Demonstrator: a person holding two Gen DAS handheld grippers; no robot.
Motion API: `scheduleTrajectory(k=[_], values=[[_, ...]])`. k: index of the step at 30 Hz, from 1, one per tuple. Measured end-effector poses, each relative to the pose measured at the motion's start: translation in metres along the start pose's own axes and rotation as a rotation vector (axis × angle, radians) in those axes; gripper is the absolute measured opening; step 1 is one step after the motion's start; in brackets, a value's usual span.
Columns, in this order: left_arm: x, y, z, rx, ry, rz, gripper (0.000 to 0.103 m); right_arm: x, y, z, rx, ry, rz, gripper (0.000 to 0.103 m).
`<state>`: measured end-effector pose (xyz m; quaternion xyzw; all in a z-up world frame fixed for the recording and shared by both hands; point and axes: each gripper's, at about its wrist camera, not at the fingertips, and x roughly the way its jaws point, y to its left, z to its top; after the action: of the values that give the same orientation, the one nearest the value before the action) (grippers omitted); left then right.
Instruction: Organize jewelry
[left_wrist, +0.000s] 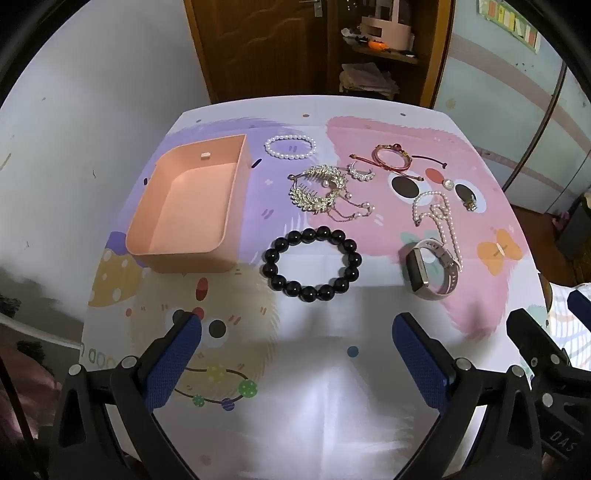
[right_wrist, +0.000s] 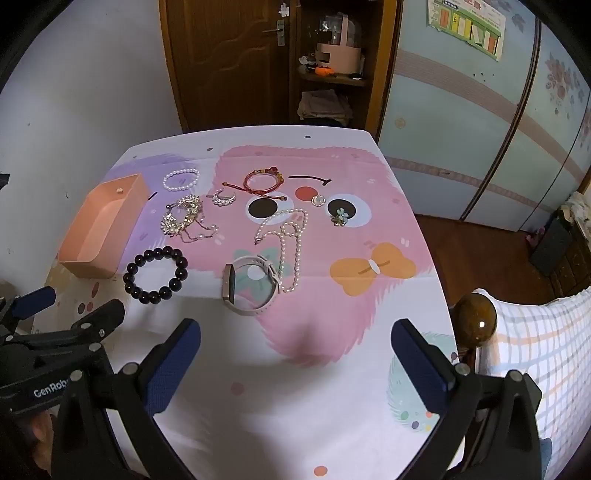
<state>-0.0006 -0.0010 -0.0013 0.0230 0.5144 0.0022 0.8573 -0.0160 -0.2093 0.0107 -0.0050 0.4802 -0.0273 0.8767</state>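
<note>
Jewelry lies spread over a table under a cartoon-printed cloth (left_wrist: 314, 387). In the left wrist view, an open peach-pink plastic box (left_wrist: 192, 210) sits at the left with nothing in it. Just right of its far corner lies a small white pearl bracelet (left_wrist: 290, 147); nearer, a gold leaf-shaped hair comb with dangling chains (left_wrist: 321, 194), and in front of that a bracelet of large black beads (left_wrist: 312, 263). A small pearl ear cuff (left_wrist: 360, 172), a red cord bracelet (left_wrist: 393, 157), a long pearl necklace (left_wrist: 439, 218) and a pale-strapped smartwatch (left_wrist: 430, 267) lie to the right. The left gripper (left_wrist: 297, 332) hangs over the near cloth, blue-padded fingers spread wide, nothing between them. At the right edge another black gripper body shows partial letters, "DAS".

In the right wrist view, the same pieces appear farther left, the box (right_wrist: 99, 229) at the far left and the watch (right_wrist: 249, 284) nearest. A small flower-shaped piece (right_wrist: 340, 217) rests on a printed dark eye. The right gripper (right_wrist: 295, 334) is likewise wide apart and empty. The neighbouring gripper body at lower left reads "GenRob", cut off.
</note>
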Motion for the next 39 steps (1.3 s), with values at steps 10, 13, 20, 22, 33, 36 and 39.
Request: scheduleTrajectory(k=[10,13,20,22,33,36,39], values=[[0.007,0.002,0.002,-0.007,0.014,-0.024,0.102,-0.003,0.0,0.002,-0.012,-0.039,-0.026,0.103],[0.009,0.001,0.002,-0.006,0.017,-0.028,0.102,-0.003,-0.001,0.001,-0.014,-0.049,-0.028,0.103],[0.012,-0.002,0.001,-0.013,0.025,-0.025,0.102,-0.001,-0.004,0.003,-0.002,-0.055,-0.015,0.101],[0.013,-0.002,0.001,-0.016,0.03,-0.028,0.102,0.0,-0.005,0.003,-0.001,-0.053,-0.01,0.098],[0.014,-0.005,0.002,-0.002,0.033,-0.04,0.102,0.003,-0.001,0.002,-0.015,-0.048,0.01,0.091],[0.015,-0.004,0.003,-0.002,0.03,-0.041,0.102,0.003,-0.002,0.001,-0.016,-0.049,0.013,0.089],[0.014,-0.005,0.003,-0.004,0.025,-0.041,0.102,0.004,-0.002,0.001,-0.014,-0.045,0.022,0.084]])
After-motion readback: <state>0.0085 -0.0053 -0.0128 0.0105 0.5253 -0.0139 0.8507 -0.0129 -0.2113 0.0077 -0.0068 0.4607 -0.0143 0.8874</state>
